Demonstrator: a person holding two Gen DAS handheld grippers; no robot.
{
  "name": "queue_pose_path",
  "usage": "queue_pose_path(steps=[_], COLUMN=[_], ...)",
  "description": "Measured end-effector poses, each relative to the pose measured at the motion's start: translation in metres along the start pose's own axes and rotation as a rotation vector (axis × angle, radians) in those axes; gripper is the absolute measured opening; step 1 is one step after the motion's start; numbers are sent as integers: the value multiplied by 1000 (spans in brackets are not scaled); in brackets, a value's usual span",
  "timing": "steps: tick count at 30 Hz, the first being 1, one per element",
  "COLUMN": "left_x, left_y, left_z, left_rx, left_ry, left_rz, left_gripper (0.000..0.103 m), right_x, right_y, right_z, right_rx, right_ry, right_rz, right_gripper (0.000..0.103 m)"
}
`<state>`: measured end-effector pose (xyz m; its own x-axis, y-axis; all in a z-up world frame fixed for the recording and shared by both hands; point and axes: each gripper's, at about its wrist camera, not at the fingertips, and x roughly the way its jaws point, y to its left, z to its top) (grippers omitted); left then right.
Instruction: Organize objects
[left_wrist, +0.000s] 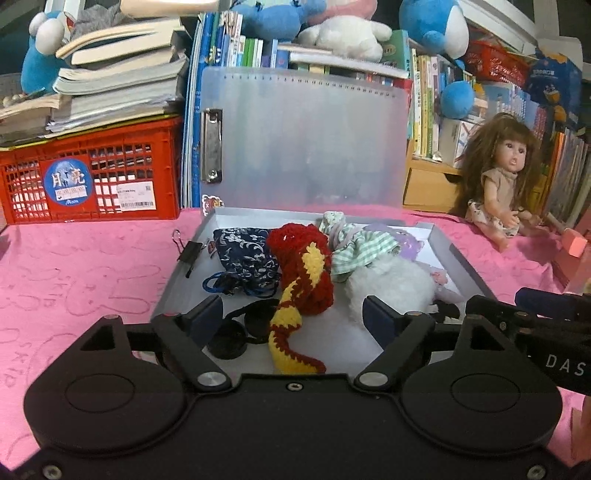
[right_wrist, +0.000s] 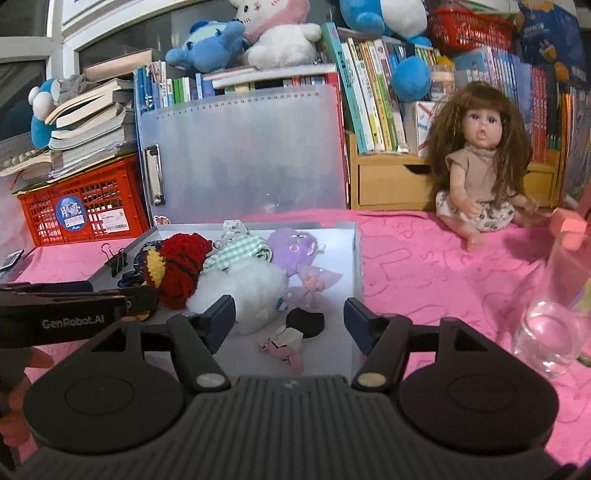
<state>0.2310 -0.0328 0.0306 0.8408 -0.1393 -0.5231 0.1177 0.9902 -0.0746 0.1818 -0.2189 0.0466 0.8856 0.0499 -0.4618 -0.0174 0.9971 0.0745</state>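
Both the left gripper (left_wrist: 293, 314) and the right gripper (right_wrist: 290, 315) hang with jaws released and empty over the open box (right_wrist: 356, 258), its toys gathered inside so the lid (right_wrist: 243, 155) can close.

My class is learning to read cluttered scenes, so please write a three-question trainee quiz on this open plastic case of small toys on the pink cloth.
1. True or false: the translucent hinged lid of the grey plastic case stands open.
2. Which lies left of the red and yellow crocheted piece in the left wrist view? A) dark blue patterned drawstring pouch B) long-haired doll C) clear glass
3. Fill in: the black binder clip sits on the case's ____ edge in that view.

Key: 1 true; 2 A; 3 left.
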Motion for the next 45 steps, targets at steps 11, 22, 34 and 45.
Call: queue_pose_path(steps=[11,22,34,45], left_x=[-46,-77,-79,-72], left_y=[15,24,25,26], left_z=[-25,-65,-91,-92], left_rx=[-1,14,18,11], left_ry=[21,56,119,136], left_rz=[17,51,85,112], left_gripper=[85,87,88,101], right_x=[-32,-49,-44,-40], right_y=[5,25,35,39], right_z=[-19,-52,-70,-73], right_rx=[11,-22,-48,-71], right_ry=[30,97,150,166], right_rz=[19,26,-16,-54], right_gripper=[80,82,86,97])
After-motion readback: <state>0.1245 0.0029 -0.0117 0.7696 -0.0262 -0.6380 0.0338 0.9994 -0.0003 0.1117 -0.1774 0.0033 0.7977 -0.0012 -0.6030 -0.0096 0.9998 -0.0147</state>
